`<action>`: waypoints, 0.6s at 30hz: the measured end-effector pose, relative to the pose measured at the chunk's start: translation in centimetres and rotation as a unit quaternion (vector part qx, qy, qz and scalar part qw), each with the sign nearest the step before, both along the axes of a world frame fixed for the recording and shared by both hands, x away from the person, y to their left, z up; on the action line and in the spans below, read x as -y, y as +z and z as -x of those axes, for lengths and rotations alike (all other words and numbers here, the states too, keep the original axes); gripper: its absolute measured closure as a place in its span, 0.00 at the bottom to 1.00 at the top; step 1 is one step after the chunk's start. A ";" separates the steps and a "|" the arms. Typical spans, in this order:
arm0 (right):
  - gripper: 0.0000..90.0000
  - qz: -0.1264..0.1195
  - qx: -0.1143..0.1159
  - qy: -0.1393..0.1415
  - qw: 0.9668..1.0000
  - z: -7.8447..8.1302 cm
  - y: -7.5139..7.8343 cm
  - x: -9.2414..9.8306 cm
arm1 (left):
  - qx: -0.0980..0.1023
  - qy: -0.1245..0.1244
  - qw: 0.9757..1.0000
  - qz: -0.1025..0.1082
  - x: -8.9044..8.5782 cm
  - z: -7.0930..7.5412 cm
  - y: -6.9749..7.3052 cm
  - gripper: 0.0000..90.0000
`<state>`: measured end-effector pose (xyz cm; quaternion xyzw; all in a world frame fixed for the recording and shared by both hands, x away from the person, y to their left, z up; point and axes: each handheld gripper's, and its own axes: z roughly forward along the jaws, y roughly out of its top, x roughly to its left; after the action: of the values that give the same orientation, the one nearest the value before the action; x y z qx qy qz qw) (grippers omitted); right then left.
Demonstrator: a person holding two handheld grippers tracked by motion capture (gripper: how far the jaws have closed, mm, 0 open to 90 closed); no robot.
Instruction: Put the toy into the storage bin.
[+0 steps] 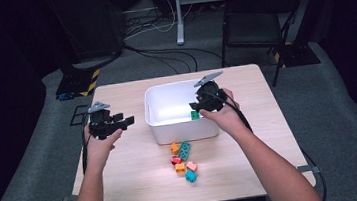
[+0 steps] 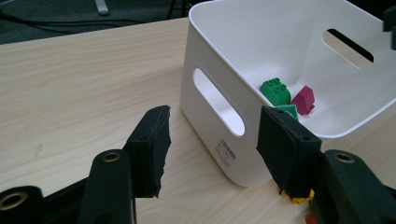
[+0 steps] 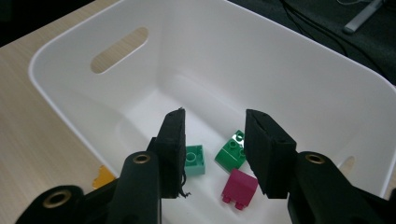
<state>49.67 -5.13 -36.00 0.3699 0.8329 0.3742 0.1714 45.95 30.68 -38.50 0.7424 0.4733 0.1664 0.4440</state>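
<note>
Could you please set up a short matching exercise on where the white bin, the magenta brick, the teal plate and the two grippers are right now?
Things:
1. magenta brick
2. teal plate
3. right gripper
4. left gripper

Places or states:
A. on the table in front of the white bin, among loose bricks
B. held to the left of the bin, jaws open and empty
C. lying on the bin's floor beside two green bricks
D. held over the bin, jaws open with nothing between them

Pairs: 1-C, 2-A, 3-D, 4-B
</note>
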 end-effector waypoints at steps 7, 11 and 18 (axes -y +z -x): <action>0.63 -0.014 0.020 0.036 0.999 3.1 0.5 -0.2 | 0.000 0.001 1.000 -0.001 0.0 0.0 0.0 0.48; 0.63 -0.018 0.030 0.047 0.998 4.9 0.3 -0.2 | -0.001 -0.001 1.000 -0.003 0.1 0.0 0.0 0.48; 0.63 -0.035 0.026 0.063 0.997 6.8 -0.7 -0.1 | -0.002 -0.002 1.000 -0.005 0.2 0.0 -0.1 0.48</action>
<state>42.84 -5.01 -36.66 0.3130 0.8360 0.4228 0.1562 45.99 30.51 -38.60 0.7457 0.4719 0.1667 0.4398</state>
